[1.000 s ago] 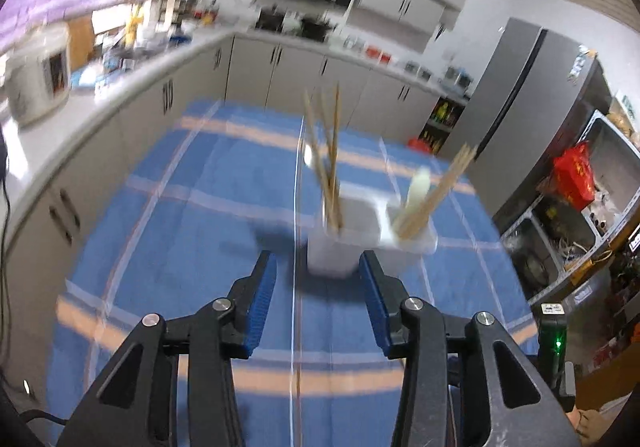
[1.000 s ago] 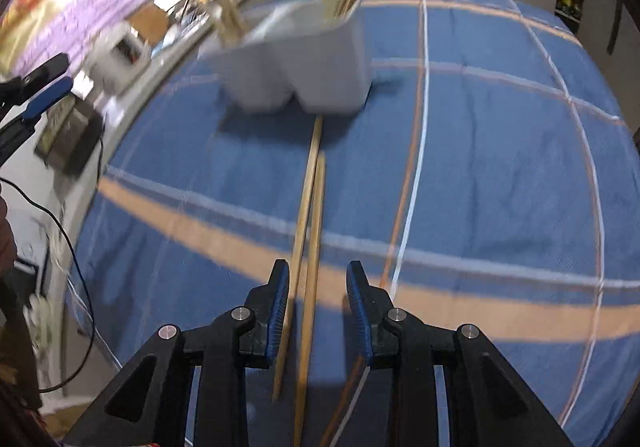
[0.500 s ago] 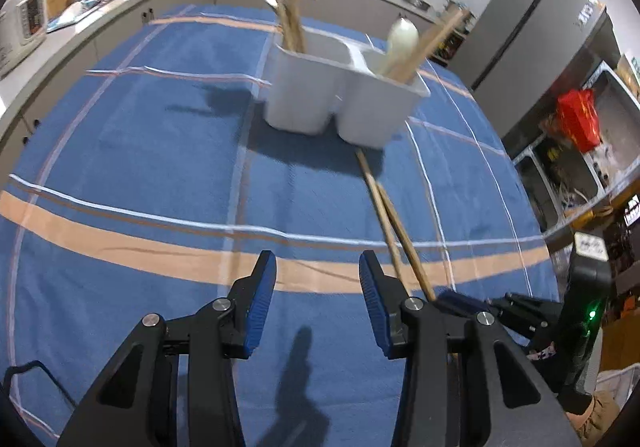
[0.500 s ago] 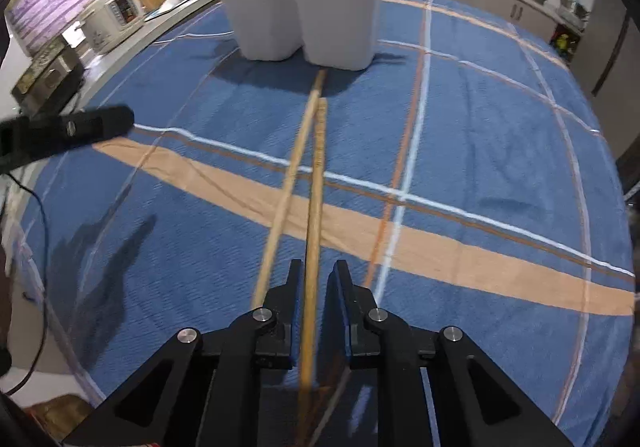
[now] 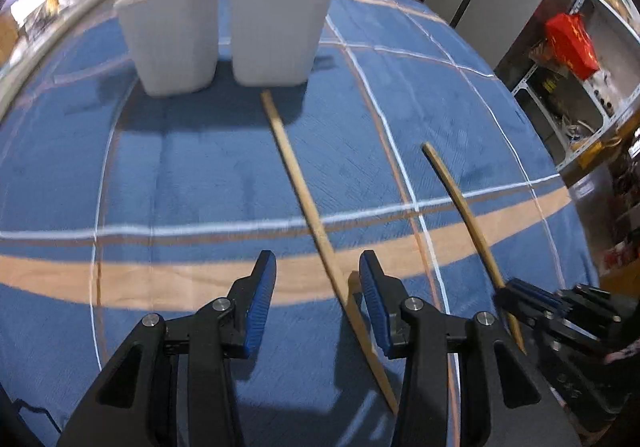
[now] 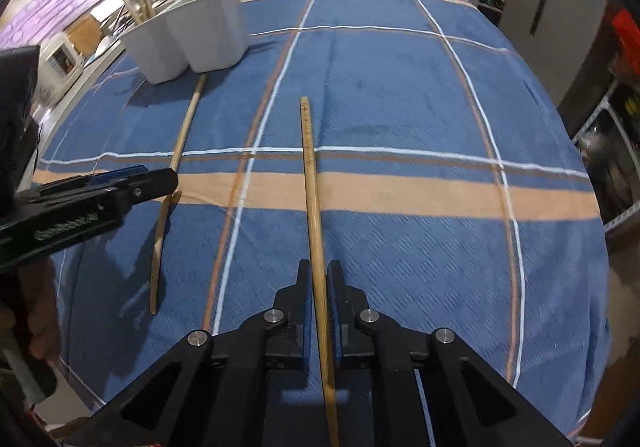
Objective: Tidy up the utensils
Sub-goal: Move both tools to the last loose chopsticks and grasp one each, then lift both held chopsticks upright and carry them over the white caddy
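Already sorted: several chopsticks and a pale spoon stand in the white two-part holder [image 5: 224, 31], far ahead of both tools.
Right tool [image 6: 319, 287]: its jaws have just been closing and now clench one chopstick [image 6: 310, 175], which runs straight forward from the jaws, its far end pointing across the blue cloth on the desk [image 6: 400, 87].
Left tool [image 5: 316, 295]: released, jaws apart astride the other chopstick [image 5: 304, 191], pads not touching it.
Left to do: by my judgement, both loose chopsticks must yet reach the holder.
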Motion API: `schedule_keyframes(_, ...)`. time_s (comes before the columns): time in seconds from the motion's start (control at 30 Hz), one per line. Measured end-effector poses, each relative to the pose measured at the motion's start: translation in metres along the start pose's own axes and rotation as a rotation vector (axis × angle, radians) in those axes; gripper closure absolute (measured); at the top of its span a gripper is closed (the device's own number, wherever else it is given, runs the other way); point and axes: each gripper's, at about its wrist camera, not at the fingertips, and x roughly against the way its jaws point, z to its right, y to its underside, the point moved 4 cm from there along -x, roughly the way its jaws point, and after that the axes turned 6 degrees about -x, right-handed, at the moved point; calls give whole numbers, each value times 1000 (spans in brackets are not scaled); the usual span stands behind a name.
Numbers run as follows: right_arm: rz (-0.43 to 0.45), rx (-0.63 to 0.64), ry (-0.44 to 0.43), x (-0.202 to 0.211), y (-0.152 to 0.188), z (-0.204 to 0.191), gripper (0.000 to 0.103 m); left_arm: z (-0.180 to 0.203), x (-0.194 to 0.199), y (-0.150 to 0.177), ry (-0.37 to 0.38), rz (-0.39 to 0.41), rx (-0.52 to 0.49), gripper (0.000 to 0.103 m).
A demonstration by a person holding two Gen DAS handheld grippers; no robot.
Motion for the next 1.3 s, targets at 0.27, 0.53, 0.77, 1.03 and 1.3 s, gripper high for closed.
schedule_keyframes(0.27, -7, -49, -49, 2, -2, 6, 95, 4, -4, -4, -33, -20, -27, 97)
schedule_keyframes(0.53, -42, -42, -69, 11, 19, 10, 95, -7, 23, 41, -2, -61, 9, 97)
schedule_keyframes(0.77, -86, -27, -105, 30, 54, 28, 84, -4, 60, 73, 75, -73, -16, 94)
schedule_keyframes(1.03, -75, -2, -94, 16, 27, 18, 74, -1, 38, 26, 37, -40, -13, 71)
schedule_keyframes(1.3, -93, 78, -36, -10, -15, -5, 87, 1, 3, -3, -4, -88, -92, 73)
